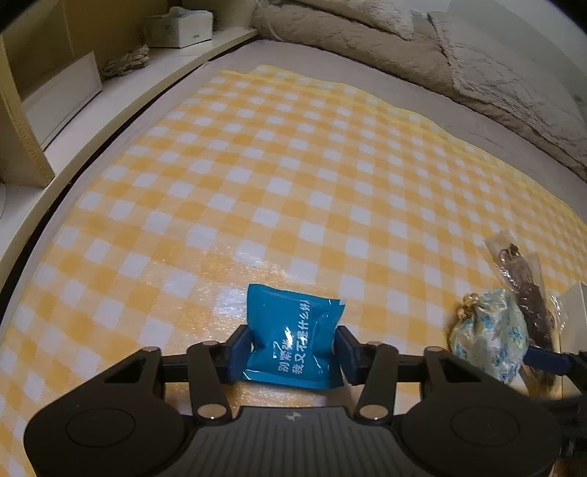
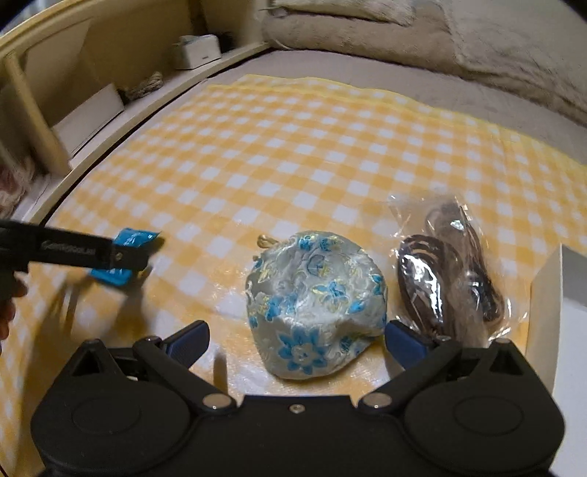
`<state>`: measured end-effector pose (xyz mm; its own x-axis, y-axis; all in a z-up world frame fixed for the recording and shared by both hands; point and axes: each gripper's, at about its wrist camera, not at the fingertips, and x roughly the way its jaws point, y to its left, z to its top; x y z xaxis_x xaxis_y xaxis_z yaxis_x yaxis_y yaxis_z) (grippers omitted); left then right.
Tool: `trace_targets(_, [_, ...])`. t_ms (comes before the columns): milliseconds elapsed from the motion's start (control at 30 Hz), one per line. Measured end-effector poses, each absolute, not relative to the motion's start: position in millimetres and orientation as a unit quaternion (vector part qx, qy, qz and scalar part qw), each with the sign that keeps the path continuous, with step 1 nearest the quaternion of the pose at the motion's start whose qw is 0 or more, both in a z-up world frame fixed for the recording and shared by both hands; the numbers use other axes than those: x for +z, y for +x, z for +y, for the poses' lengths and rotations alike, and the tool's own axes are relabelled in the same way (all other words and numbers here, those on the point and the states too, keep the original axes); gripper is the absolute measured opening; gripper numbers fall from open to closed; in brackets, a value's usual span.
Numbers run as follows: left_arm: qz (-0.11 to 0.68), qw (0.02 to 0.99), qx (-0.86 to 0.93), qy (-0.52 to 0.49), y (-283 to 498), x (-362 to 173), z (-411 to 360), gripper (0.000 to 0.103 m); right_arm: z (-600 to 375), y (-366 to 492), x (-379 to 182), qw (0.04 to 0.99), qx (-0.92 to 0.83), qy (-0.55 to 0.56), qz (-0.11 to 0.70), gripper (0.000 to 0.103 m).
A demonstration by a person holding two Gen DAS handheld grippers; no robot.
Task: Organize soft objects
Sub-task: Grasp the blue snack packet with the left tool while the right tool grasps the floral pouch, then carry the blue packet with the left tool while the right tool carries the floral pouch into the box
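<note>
While a yellow-and-white checked cloth [image 1: 293, 176] covers the bed, the scene reads from the left edge, where a pale shelf unit [image 1: 55, 95] holds a white tissue box [image 1: 179, 27] and a coil of rope [image 1: 126, 62].

Further right, the left gripper [image 1: 293, 350] clamps a blue foil packet [image 1: 291, 339] printed with white Chinese characters, its blue fingers [image 1: 240, 350] pressing both sides so the packet bulges between them. From the right wrist camera the same packet [image 2: 126, 257] shows partly hidden behind the left gripper [image 2: 124, 257], low over the cloth at the left of that view; motion blur there makes it impossible to tell whether the packet touches the cloth.

At centre-right sits a silvery drawstring pouch [image 2: 315, 304] with blue flowers, its gold cord end [image 2: 264, 240] on the far side. The right gripper [image 2: 295, 339] stands wide apart, one blue finger well left of the pouch and the other just at its right edge; the pouch rests on the cloth between them, not squeezed.

Just right of the pouch lies a clear plastic bag [image 2: 451, 271] holding something dark brown and coiled. At the far right edge stands a white box [image 2: 554, 293] with its near wall upright. Behind everything, a beige fleece blanket [image 2: 422, 40] is heaped along the top of the bed.
</note>
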<state>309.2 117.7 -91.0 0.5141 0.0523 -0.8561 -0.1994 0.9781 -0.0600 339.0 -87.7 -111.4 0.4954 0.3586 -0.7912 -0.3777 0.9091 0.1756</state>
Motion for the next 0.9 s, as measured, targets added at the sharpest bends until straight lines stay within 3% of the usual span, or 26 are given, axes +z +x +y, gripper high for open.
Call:
trace_targets(33, [0.487, 0.867, 0.07, -0.075, 307, -90, 117, 0.05, -92, 343, -113, 0.863, 0.203, 0.008, 0.463, 0.102])
trace_targets(167, [0.488, 0.868, 0.058, -0.071, 308, -90, 110, 0.049, -102, 353, -120, 0.858, 0.17, 0.045, 0.482, 0.075])
trace_targets(400, [0.484, 0.87, 0.052, -0.077, 304, -83, 110, 0.048, -92, 342, -114, 0.861, 0.202, -0.013, 0.467, 0.046])
trace_targets(900, [0.432, 0.895, 0.036, -0.103, 276, -33, 88, 0.048, -109, 301, -61, 0.872, 0.254, -0.032, 0.418, 0.042])
